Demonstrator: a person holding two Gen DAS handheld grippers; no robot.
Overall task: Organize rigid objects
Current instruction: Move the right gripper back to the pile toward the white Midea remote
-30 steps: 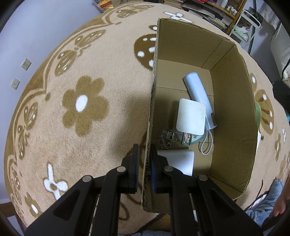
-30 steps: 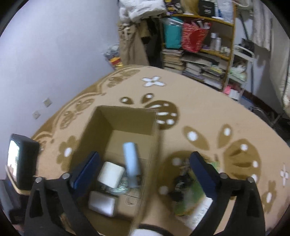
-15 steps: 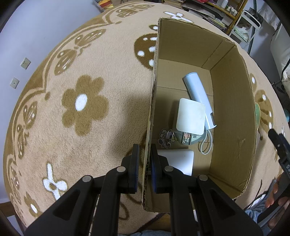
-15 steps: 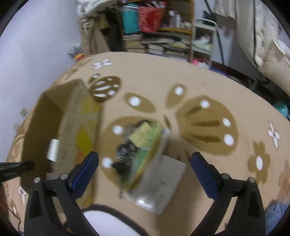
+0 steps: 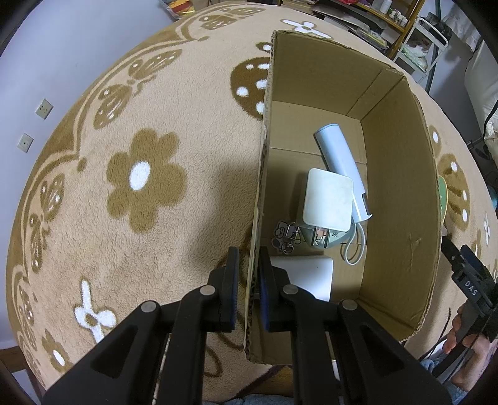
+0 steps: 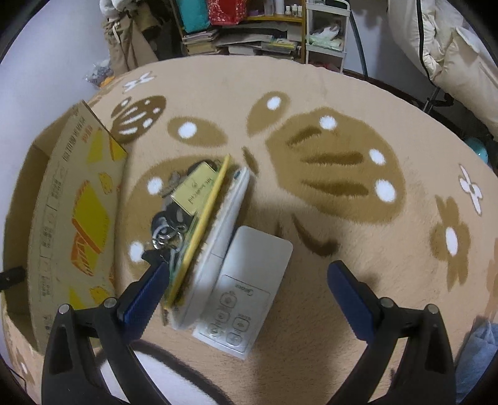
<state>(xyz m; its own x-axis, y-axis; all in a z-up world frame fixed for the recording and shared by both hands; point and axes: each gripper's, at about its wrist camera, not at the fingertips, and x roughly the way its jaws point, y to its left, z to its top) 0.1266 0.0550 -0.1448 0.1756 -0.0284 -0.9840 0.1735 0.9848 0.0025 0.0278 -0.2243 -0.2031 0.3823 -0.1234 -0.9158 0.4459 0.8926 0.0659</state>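
My left gripper [image 5: 249,274] is shut on the near left wall of an open cardboard box [image 5: 401,199]. Inside lie a pale blue cylinder [image 5: 339,162], a white square charger [image 5: 328,199], a metal keychain [image 5: 284,236] and a white flat device [image 5: 306,274]. My right gripper [image 6: 246,293] is open above a pile on the carpet beside the box [image 6: 77,218]: a white remote [image 6: 246,286], a long white device [image 6: 221,236], a yellow-edged flat item [image 6: 205,215], a gold box [image 6: 196,190] and dark keys with a ring [image 6: 165,230].
The flowered beige carpet [image 6: 342,155] covers the floor. Shelves with books and bags [image 6: 236,28] stand at the back. White bedding [image 6: 451,53] is at the far right. Wall sockets [image 5: 43,109] show at the left.
My right gripper swung from over the box to the right and down, and now hangs over the pile beside it. The left gripper has kept its hold on the box wall.
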